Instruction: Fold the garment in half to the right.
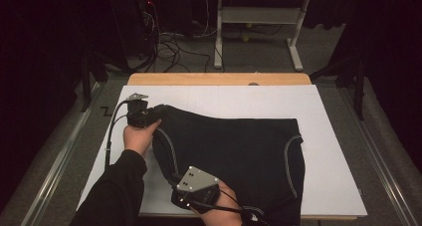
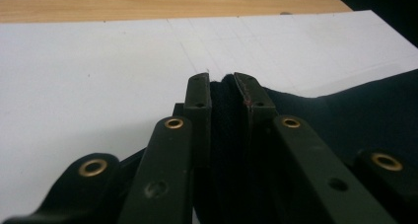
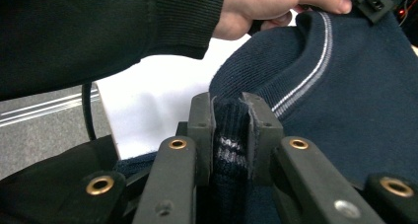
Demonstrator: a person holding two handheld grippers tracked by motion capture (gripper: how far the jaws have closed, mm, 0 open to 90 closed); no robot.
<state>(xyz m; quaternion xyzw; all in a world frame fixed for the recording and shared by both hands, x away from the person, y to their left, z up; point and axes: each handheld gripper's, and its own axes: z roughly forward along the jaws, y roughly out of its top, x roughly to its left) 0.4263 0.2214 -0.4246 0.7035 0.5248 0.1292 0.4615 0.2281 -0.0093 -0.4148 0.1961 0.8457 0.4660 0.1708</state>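
A dark blue sweater (image 1: 234, 151) lies on the white surface (image 1: 328, 151), and both grippers hold it. The left gripper (image 2: 223, 93) has its jaws clamped on a fold of the dark cloth, which fills the gap between them right up to the tips. The right gripper (image 3: 235, 116) has its jaws clamped on the ribbed edge with the pale stripes, and that edge is squeezed between them too. Past the right jaws, farther off, the striped seam curves up to the left hand (image 3: 266, 7), which holds the other gripper. In the high view the left gripper (image 1: 149, 114) is at the far corner of the sweater and the right gripper (image 1: 186, 193) at the near one, so they hold the same side. The sweater runs longways across the surface, away from the jaws toward the other side, and its near end hangs over the front edge. I think the step now is picking up this side to fold or spread the sweater. Next, both hands need to move together, at the same height, so the cloth stays flat and does not slip out of the jaws.
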